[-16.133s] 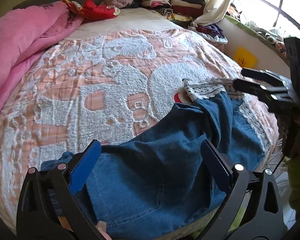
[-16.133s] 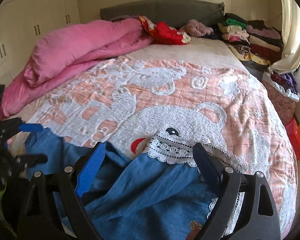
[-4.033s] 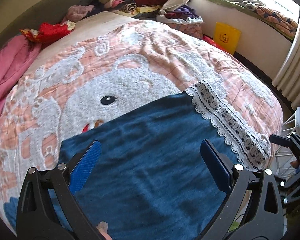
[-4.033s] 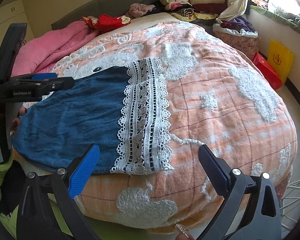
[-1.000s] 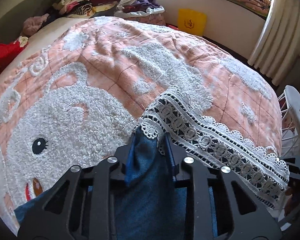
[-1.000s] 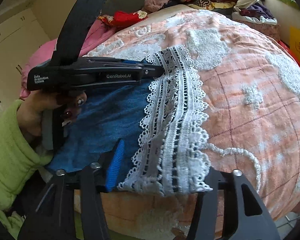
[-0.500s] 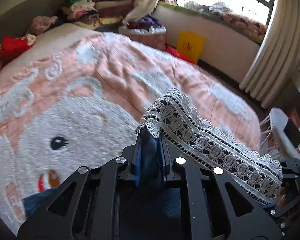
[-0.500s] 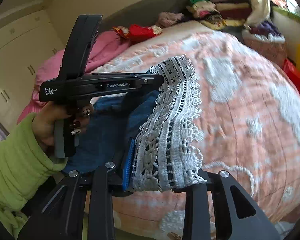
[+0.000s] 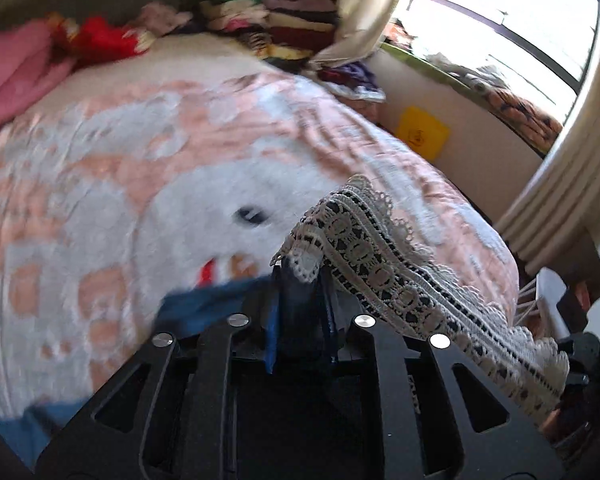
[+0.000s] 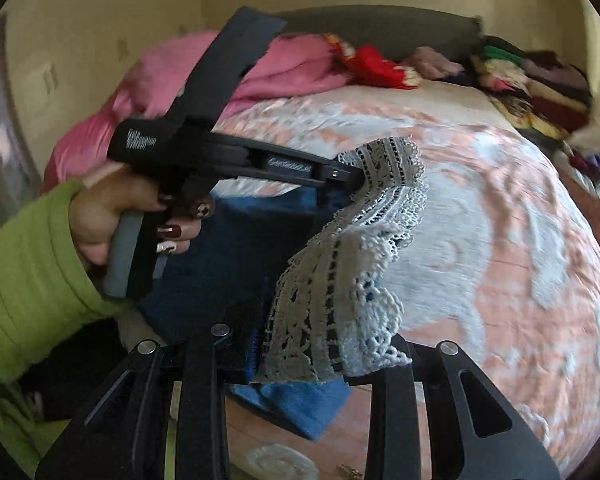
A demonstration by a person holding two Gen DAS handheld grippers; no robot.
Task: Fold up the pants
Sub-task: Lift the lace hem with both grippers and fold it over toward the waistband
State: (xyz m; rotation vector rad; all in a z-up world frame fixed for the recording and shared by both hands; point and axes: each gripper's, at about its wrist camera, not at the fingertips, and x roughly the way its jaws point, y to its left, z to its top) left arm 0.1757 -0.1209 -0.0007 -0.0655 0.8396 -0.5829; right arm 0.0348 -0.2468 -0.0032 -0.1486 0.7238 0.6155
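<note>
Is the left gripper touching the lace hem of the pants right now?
Touching. The left wrist view shows the left gripper shut on the lace hem.

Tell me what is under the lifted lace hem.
Under the lace hem hangs the pants' blue denim, pinched with the lace by the left gripper and the right gripper. Below lies the pink-and-white bedspread. The denim hides the bed directly beneath it.

bright window (image 9: 500, 36) right, cream curtain (image 9: 560, 184), grey headboard (image 10: 380, 28), cream wall (image 10: 100, 20).
</note>
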